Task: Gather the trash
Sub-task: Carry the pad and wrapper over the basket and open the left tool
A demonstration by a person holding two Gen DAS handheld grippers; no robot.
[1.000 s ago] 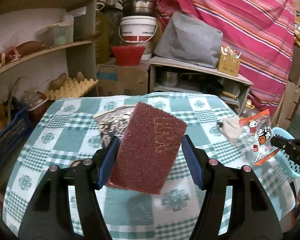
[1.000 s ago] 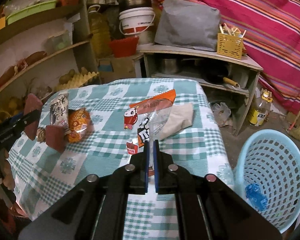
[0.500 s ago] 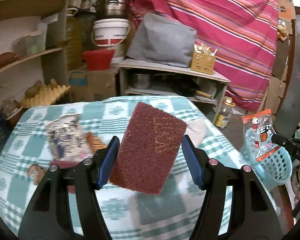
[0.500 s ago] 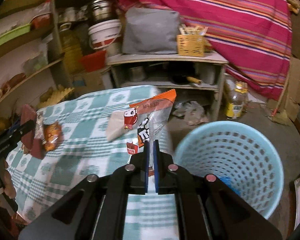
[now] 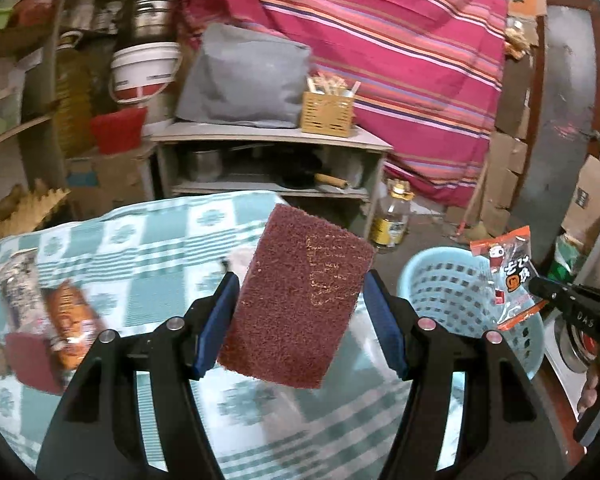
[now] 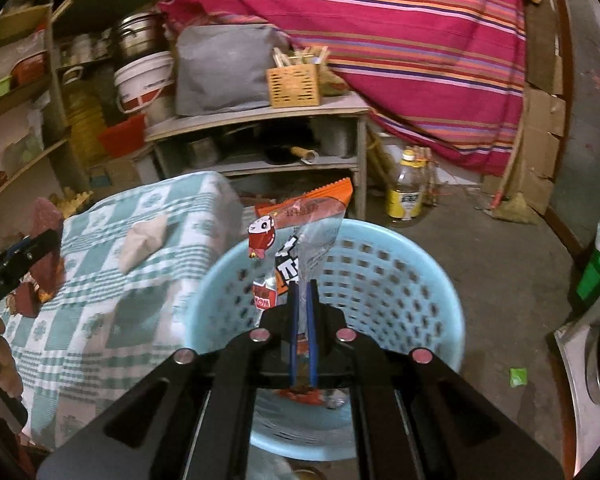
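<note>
Pinching maroon scouring pad (image 5: 296, 304): left gripper (image 5: 298, 312) | right gripper (image 6: 301, 300) clamps snack wrapper (image 6: 296, 248) over blue basket (image 6: 420, 280) | "DAS" on gripper

One scouring pad (image 5: 300, 300), three snack wrappers (image 5: 508, 276), one basket (image 6: 400, 280), two tools (image 6: 302, 292).

The white letters "DAS" are being shown on the black body of the right gripper (image 5: 580, 312) in the left wrist view. Large black-and-white characters and a red cartoon figure are being displayed on the clear plastic snack wrapper with the orange top edge (image 6: 296, 240), but they are not being resolved into readable words. Labels on the white plastic bucket (image 6: 144, 80) and the yellow-labelled bottle (image 6: 408, 196) are being blurred beyond reading.
</note>
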